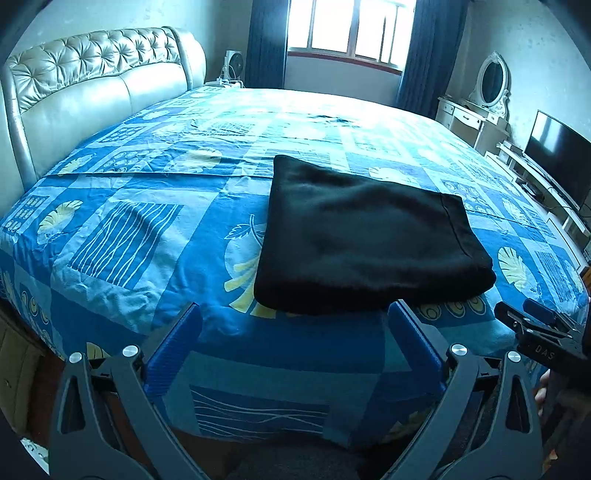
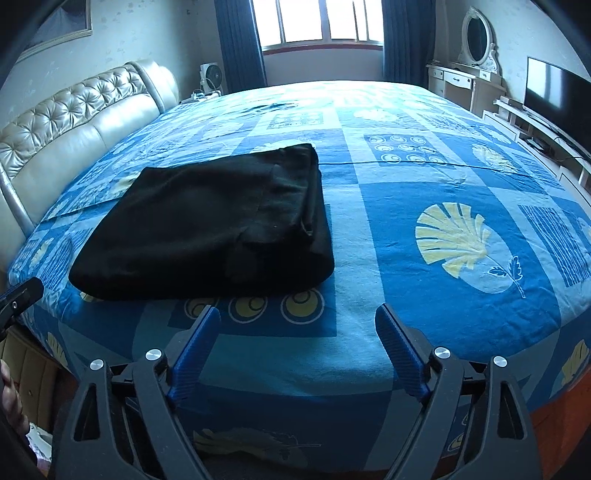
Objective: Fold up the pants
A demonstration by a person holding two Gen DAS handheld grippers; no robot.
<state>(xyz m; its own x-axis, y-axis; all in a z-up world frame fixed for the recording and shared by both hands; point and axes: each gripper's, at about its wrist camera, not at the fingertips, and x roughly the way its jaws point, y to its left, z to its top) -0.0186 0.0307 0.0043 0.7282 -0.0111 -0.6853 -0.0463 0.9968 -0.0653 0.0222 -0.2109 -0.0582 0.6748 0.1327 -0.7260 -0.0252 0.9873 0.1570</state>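
Observation:
Black pants [image 1: 365, 236] lie folded into a thick flat rectangle on the blue patterned bed sheet [image 1: 122, 236], near the bed's front edge. In the right wrist view the same folded pants [image 2: 214, 225] lie left of centre, their layered edge facing right. My left gripper [image 1: 293, 314] hangs open over the bed's front edge, just short of the bundle, with nothing between its blue fingers. My right gripper [image 2: 297, 314] is open too, empty, a little to the right of the pants and clear of them. The right gripper's tip [image 1: 528, 314] shows at the left wrist view's right edge.
A padded beige headboard [image 1: 92, 85] runs along the left. A window with dark curtains [image 1: 343, 33] is at the far side. A white dressing table with an oval mirror [image 1: 484, 99] and a TV [image 1: 557, 158] on a low stand stand to the right.

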